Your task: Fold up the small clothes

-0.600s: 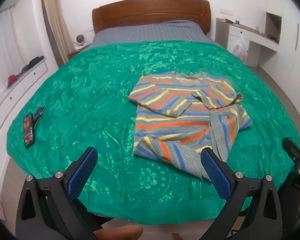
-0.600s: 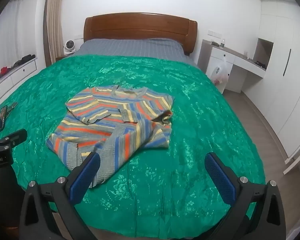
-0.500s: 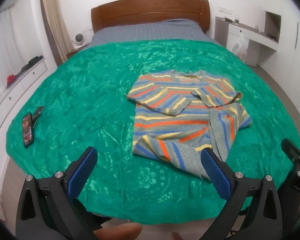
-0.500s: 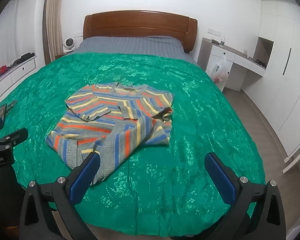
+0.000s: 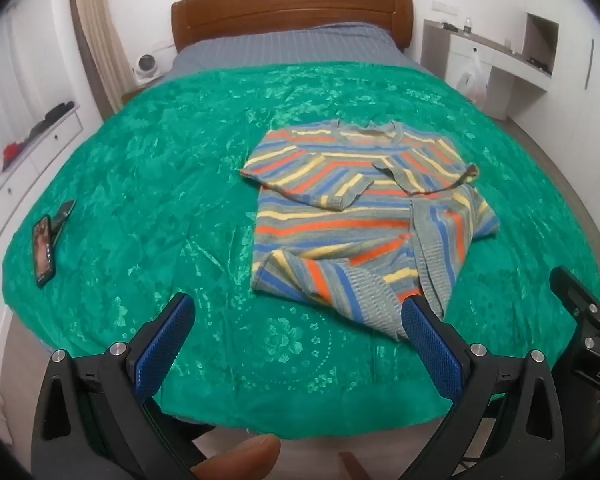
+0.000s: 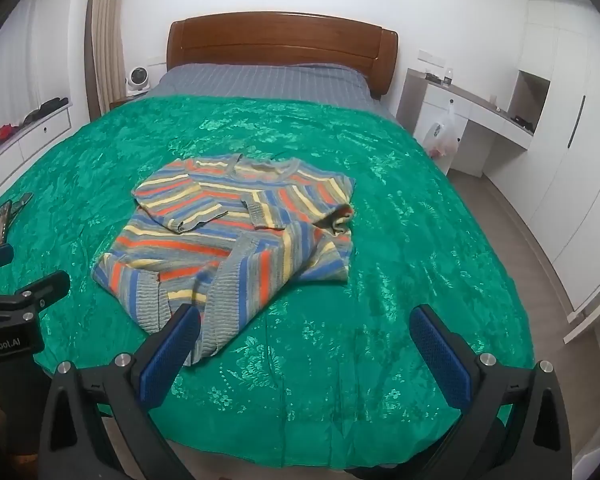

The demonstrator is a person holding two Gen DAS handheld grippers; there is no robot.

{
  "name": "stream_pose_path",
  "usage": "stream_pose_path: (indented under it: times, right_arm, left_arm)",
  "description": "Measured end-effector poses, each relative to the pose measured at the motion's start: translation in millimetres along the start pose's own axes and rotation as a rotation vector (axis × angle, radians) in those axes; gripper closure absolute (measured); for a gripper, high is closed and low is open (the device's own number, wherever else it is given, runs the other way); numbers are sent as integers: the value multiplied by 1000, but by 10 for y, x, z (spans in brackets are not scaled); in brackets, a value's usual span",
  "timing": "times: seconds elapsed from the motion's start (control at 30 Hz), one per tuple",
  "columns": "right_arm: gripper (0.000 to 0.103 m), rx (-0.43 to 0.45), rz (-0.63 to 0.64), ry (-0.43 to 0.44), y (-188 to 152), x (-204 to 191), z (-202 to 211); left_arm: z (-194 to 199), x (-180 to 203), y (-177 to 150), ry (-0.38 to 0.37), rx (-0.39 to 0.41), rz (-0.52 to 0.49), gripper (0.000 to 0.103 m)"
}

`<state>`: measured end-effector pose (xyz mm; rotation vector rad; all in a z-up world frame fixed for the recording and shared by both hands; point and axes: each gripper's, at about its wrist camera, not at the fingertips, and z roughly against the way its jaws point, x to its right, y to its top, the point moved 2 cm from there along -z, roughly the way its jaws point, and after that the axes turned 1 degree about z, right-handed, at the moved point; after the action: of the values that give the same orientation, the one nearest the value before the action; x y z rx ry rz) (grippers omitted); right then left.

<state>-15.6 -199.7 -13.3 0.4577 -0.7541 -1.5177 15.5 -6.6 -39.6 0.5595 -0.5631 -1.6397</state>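
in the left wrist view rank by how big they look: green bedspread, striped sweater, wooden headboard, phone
1. green bedspread
2. striped sweater
3. wooden headboard, though it stands farther off, so it looks smaller than it is
4. phone

We've got both grippers tilted downward at the bottom of their frames. Left gripper (image 5: 296, 332) has its jaws spread wide with nothing between the blue pads, same for the right gripper (image 6: 306, 338). A fingertip (image 5: 240, 458) pokes in at the bottom edge.
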Motion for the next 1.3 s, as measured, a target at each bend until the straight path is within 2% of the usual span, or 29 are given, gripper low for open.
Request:
stream_pose_path:
  times: [0.9,1.1,1.2,1.3]
  right_arm:
    - [0,-16,4,-30,-8,-11,-50]
    - [0,-27,30,-30,26,-45,-234]
    - [0,-28,45,8,86,-140,-369]
    - [0,-37,99,60,195,-299,-669]
  left_arm:
    - [-91,-110,-64,45,-36,-10,0]
    - [-178,-272,-67,47,-49,16,0]
    - [-238,-364,-64,41,-55,32,0]
    - [-298,-465,-70,31,-74,63,0]
